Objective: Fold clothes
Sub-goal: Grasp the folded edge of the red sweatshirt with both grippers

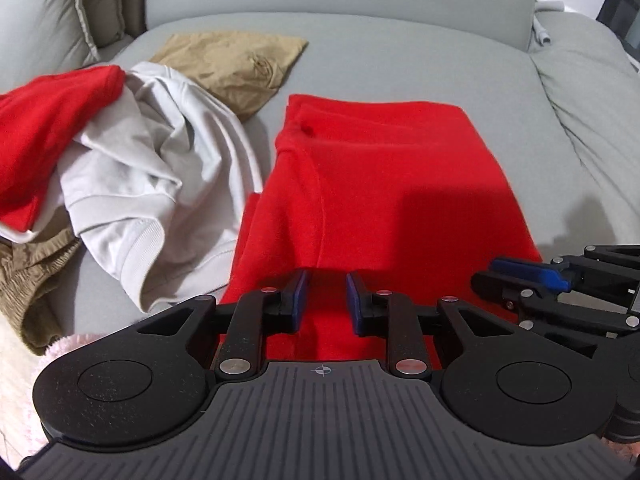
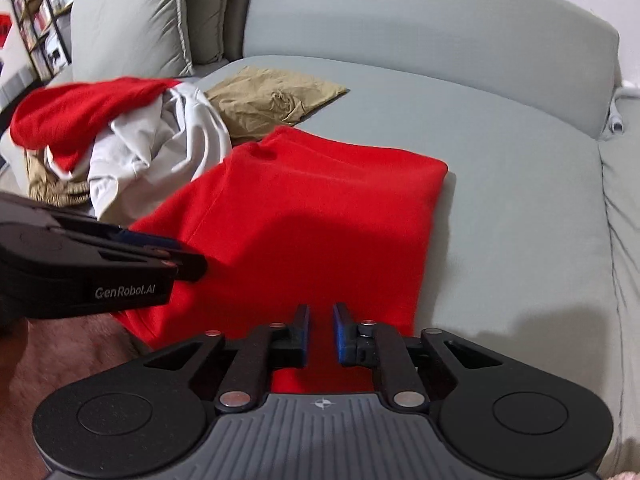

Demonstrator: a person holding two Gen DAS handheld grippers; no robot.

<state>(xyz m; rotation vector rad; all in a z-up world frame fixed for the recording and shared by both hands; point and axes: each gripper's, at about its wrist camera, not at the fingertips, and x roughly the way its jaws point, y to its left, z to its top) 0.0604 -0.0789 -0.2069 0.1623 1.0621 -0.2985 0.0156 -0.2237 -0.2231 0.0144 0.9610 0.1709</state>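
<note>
A red garment lies folded flat in a rough rectangle on the grey sofa seat. My left gripper hovers over its near edge, open, with only the cloth below showing through the gap. My right gripper hangs over the same near edge further right, its pads a narrow gap apart and nothing between them. Each gripper also shows in the other's view: the right gripper at the right edge, the left gripper coming in from the left.
A loose pile lies left of the folded piece: a white garment, another red one and khaki cloth. A flat tan garment lies behind. Sofa cushions and the backrest bound the seat.
</note>
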